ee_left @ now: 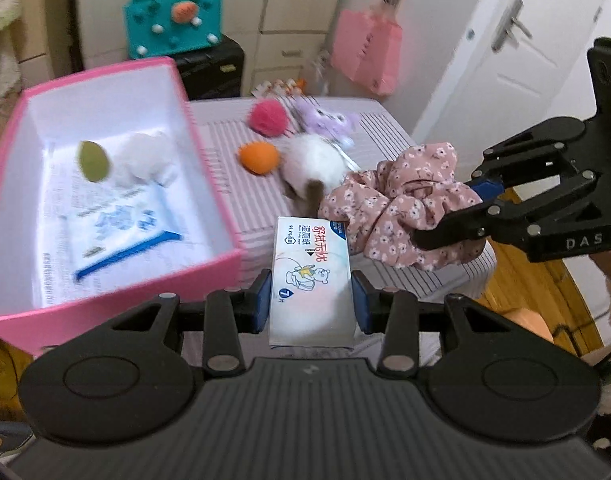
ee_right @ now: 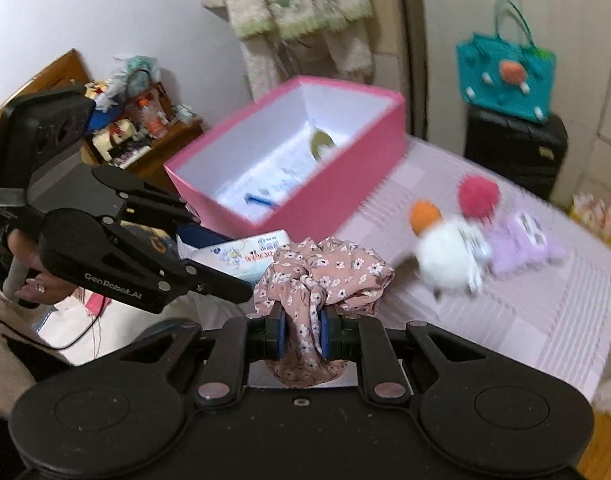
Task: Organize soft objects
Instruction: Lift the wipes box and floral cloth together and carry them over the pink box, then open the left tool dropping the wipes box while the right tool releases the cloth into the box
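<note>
We are gripping the flat white wet-wipe packet (ee_left: 311, 280) in our left gripper (ee_left: 311, 300) and pinching the pink floral fabric scrunchie (ee_right: 325, 276) in our right gripper (ee_right: 301, 334), both hanging beside the open pink cardboard box (ee_left: 209, 184), presumably because they belong inside it.

One pink box (ee_left: 209, 184) is seen. Two tissue packs are counted: one in the box (ee_left: 117, 232), one held up (ee_left: 311, 280). One flowery scrunchie (ee_left: 401, 204), one pink pom-pom (ee_left: 267, 117), one orange ball (ee_left: 258, 157), one white fluffy toy (ee_left: 315, 162) and one purple plush (ee_left: 325, 122) are counted.
</note>
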{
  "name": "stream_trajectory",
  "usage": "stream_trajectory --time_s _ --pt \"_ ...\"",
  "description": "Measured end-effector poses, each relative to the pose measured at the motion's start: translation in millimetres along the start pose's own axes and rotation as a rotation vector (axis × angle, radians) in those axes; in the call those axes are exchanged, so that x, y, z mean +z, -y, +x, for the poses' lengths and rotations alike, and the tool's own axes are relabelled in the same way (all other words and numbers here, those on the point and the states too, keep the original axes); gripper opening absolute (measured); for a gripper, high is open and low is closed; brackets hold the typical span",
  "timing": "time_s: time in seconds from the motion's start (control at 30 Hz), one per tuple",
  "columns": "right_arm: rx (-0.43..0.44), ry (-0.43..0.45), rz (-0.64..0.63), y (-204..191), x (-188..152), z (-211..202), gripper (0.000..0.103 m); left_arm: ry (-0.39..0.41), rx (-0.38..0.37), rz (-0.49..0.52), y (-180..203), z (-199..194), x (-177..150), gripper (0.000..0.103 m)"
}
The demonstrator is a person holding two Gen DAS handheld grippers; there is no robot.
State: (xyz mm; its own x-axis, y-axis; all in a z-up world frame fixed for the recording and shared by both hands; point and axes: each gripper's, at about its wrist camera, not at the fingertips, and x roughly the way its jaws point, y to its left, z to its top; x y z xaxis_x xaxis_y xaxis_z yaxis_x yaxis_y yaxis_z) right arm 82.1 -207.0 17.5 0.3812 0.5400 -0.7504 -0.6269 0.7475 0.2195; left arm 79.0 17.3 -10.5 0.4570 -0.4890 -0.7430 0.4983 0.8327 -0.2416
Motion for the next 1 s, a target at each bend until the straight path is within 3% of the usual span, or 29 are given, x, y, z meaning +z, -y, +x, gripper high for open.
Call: stream_trajectory --time_s 0.37,0.73,1.0 --pt "0.031 0.107 -0.141 -36 67 27 0.019 0.135 0.102 -0.062 -58 -33 15 0.040" --pt "0.012 0.167 -0.181 -31 124 66 0.019 0.123 0.219 -0.139 -119 -2 39 0.040" --pt "0.001 0.134 -0.154 -5 157 127 0.019 0.098 0.334 -0.142 -150 32 60 0.040"
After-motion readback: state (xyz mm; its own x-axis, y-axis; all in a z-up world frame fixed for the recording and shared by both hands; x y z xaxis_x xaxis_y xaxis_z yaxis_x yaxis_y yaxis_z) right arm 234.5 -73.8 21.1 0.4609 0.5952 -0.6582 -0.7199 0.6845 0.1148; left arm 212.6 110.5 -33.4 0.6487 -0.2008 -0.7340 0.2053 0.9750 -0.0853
